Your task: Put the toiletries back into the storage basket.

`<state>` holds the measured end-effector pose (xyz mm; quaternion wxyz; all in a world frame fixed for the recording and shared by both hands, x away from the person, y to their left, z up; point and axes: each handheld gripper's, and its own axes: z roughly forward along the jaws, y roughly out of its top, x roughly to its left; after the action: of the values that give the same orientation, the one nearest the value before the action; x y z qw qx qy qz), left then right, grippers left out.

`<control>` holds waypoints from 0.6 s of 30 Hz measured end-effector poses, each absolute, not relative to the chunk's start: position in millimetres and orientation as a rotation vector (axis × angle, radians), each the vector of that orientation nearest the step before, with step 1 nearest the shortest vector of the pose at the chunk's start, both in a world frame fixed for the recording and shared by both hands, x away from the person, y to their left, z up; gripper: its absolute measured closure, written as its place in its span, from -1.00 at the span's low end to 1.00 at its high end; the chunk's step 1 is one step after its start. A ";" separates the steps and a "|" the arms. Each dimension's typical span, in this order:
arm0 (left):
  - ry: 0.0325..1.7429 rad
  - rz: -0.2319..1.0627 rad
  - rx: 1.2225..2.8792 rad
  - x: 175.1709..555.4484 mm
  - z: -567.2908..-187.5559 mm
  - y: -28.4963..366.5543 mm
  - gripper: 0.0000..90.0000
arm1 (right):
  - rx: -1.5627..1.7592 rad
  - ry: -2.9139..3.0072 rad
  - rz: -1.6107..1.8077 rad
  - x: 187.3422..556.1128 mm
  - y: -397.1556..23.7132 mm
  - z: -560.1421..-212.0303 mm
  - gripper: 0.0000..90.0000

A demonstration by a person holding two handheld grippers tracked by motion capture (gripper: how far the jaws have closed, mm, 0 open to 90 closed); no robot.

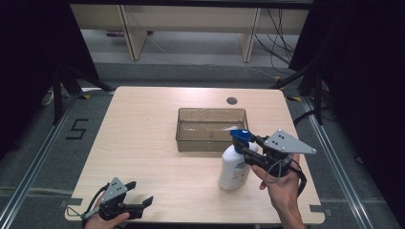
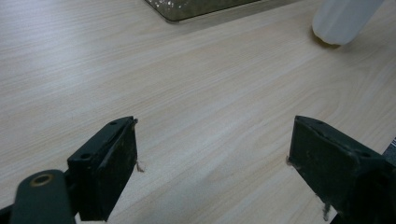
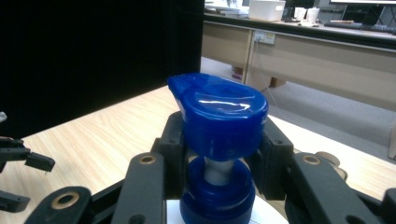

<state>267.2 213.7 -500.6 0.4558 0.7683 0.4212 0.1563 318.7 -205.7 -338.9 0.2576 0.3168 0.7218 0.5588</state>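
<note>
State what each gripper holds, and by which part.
The right gripper is shut on the pump bottle, its jaws clamped at the neck just under the blue pump head. The left gripper is open, holding nothing.

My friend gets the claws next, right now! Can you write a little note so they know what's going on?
Right claw: shut on the pump bottle, gripping its blue pump neck; the bottle stands upright on the table, just in front of the clear bin.
Left claw: open, holding nothing, low at the table's near left edge.
Done: bottle grasped.
Left: probably lifting it into the bin, which looks empty.
</note>
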 end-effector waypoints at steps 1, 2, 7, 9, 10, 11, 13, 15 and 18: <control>1.038 0.387 1.892 267.1 -500.5 213.3 -0.67 | 0.835 1.943 1.518 320.1 -207.7 -334.6 0.37; 1.029 0.380 1.882 267.9 -501.2 213.3 -0.67 | 0.845 1.937 1.525 319.9 -207.4 -333.1 0.37; 1.039 0.390 1.896 267.8 -499.9 214.4 -0.67 | 0.850 1.933 1.552 323.6 -207.7 -325.8 0.37; 1.039 0.389 1.894 267.9 -499.9 214.0 -0.67 | 0.846 1.936 1.554 325.9 -206.9 -323.7 0.37; 1.038 0.389 1.895 268.0 -500.0 213.9 -0.67 | 0.836 1.938 1.545 326.9 -207.1 -322.9 0.37; 1.038 0.388 1.894 268.1 -500.0 213.7 -0.67 | 0.824 1.922 1.538 328.8 -207.1 -322.4 0.37; 1.038 0.387 1.895 268.3 -499.9 213.5 -0.67 | 0.841 1.921 1.554 330.8 -206.3 -321.6 0.37; 1.034 0.385 1.888 268.7 -500.3 213.2 -0.67 | 0.843 1.918 1.567 333.2 -206.1 -319.9 0.37; 1.028 0.381 1.886 269.6 -501.0 213.3 -0.67 | 0.867 1.918 1.582 334.6 -205.5 -316.0 0.37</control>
<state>269.6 213.3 -501.0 0.4620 0.7668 0.4180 0.1549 334.6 -205.5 -316.0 0.2514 0.3187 0.7051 0.5814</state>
